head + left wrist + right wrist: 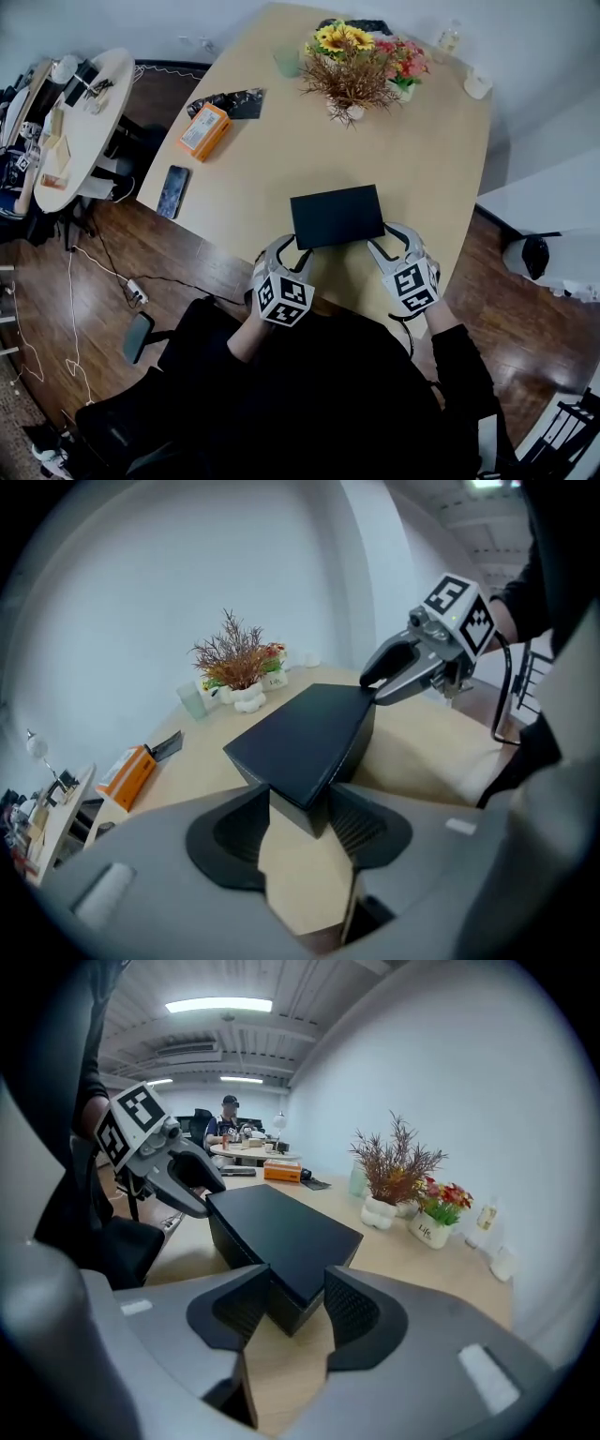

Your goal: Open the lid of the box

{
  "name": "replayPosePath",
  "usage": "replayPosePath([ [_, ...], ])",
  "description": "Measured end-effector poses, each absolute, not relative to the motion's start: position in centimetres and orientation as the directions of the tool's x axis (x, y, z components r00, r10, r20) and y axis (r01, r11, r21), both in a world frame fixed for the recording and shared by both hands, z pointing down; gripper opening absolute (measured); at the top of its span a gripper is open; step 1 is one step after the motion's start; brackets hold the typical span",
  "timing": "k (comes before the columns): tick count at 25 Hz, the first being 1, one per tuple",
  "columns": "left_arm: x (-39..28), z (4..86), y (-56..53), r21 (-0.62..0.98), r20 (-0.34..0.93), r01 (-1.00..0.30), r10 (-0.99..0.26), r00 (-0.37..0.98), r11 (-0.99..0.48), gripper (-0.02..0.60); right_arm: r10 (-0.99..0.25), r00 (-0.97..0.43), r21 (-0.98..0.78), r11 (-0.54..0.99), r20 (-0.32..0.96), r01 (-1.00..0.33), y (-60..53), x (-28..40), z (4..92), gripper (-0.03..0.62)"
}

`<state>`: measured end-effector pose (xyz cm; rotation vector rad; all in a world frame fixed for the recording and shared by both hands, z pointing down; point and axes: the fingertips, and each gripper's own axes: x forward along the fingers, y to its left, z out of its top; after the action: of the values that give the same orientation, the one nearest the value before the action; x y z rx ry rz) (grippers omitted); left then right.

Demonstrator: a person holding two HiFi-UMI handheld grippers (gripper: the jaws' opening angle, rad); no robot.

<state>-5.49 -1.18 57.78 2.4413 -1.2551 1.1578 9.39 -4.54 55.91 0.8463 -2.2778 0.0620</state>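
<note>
Box (336,215) at table's (422,141) near edge — flowers (361,66) behind, phone (172,190) left

Soft, even indoor light fills all three views. In the right gripper view, ceiling light strips (218,1004) glow at eleven o'clock, slightly blown out. In the head view the pale table (412,159) reads bright, while the floor (84,281) at eight o'clock and the person's dark clothing (319,394) at six o'clock sink into murk. The black box (336,216) shows almost no surface detail and casts only a faint shadow. Both gripper views bow strongly, fall to black at the corners, and blur in the nearest foreground.
</note>
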Motion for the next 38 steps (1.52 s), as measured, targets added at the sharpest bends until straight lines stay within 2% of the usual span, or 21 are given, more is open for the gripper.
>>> replayPosePath([
  [2, -5.3, 57.8, -1.3, -0.162, 0.698, -0.763, -0.619, 0.359, -0.626, 0.180, -0.556, -0.546, 0.218, 0.797, 0.627, -0.563, -4.5, 9.1, 55.9, 0.172],
  [4, -5.1, 57.7, -1.2, -0.103, 0.693, -0.782, -0.608, 0.386, -0.614, 0.181, -0.545, -0.567, 0.178, 0.799, 0.618, -0.574, -4.3, 8.7, 55.9, 0.126],
  [5, -5.1, 57.5, -1.2, -0.068, 0.688, -0.794, -0.605, 0.401, -0.604, 0.181, -0.537, -0.583, 0.119, 0.789, 0.610, -0.603, -4.3, 8.6, 55.9, 0.139],
  [8, -5.2, 56.5, -1.1, 0.017, 0.661, -0.822, -0.610, 0.436, -0.569, 0.179, -0.528, -0.645, -0.145, 0.701, 0.553, -0.698, -4.8, 8.8, 55.3, 0.239],
  [10, -5.4, 56.1, -1.2, 0.088, 0.654, -0.840, -0.605, 0.454, -0.536, 0.179, -0.532, -0.668, -0.271, 0.639, 0.521, -0.720, -5.4, 9.1, 54.7, 0.238],
  [12, -5.5, 56.4, -1.3, 0.141, 0.662, -0.851, -0.591, 0.461, -0.506, 0.179, -0.547, -0.654, -0.294, 0.605, 0.523, -0.740, -6.0, 9.3, 54.5, 0.236],
  [14, -5.5, 56.5, -1.2, 0.146, 0.672, -0.854, -0.583, 0.456, -0.500, 0.181, -0.570, -0.627, -0.293, 0.570, 0.531, -0.767, -6.4, 9.9, 54.6, 0.286],
  [15, -5.5, 56.5, -1.1, 0.139, 0.675, -0.855, -0.584, 0.452, -0.500, 0.181, -0.573, -0.622, -0.308, 0.553, 0.534, -0.774, -6.5, 10.1, 54.8, 0.287],
  [18, -5.3, 56.7, -0.9, 0.140, 0.676, -0.851, -0.579, 0.455, -0.505, 0.181, -0.527, -0.642, -0.366, 0.538, 0.557, -0.759, -6.1, 9.6, 55.8, 0.287],
  [20, -5.2, 56.9, -1.0, 0.136, 0.678, -0.850, -0.578, 0.454, -0.509, 0.181, -0.511, -0.637, -0.357, 0.544, 0.577, -0.759, -6.0, 9.3, 56.2, 0.286],
  [21, -5.2, 57.1, -1.0, 0.129, 0.681, -0.850, -0.577, 0.451, -0.511, 0.181, -0.514, -0.627, -0.332, 0.553, 0.585, -0.764, -6.0, 9.3, 56.3, 0.246],
  [27, -5.1, 57.1, -1.1, 0.094, 0.686, -0.838, -0.575, 0.446, -0.538, 0.181, -0.553, -0.604, -0.200, 0.621, 0.574, -0.758, -5.8, 9.3, 56.2, 0.236],
  [34, -5.1, 57.1, -1.0, 0.089, 0.693, -0.831, -0.565, 0.447, -0.548, 0.181, -0.541, -0.607, -0.173, 0.647, 0.582, -0.743, -5.7, 9.2, 56.1, 0.236],
  [36, -5.2, 57.0, -1.1, 0.088, 0.692, -0.833, -0.568, 0.445, -0.546, 0.181, -0.501, -0.608, -0.126, 0.700, 0.616, -0.703, -5.3, 9.2, 56.3, 0.238],
  [38, -5.6, 57.0, -1.5, 0.073, 0.693, -0.836, -0.576, 0.435, -0.544, 0.181, -0.447, -0.589, -0.005, 0.794, 0.673, -0.608, -4.4, 9.1, 57.0, 0.243],
])
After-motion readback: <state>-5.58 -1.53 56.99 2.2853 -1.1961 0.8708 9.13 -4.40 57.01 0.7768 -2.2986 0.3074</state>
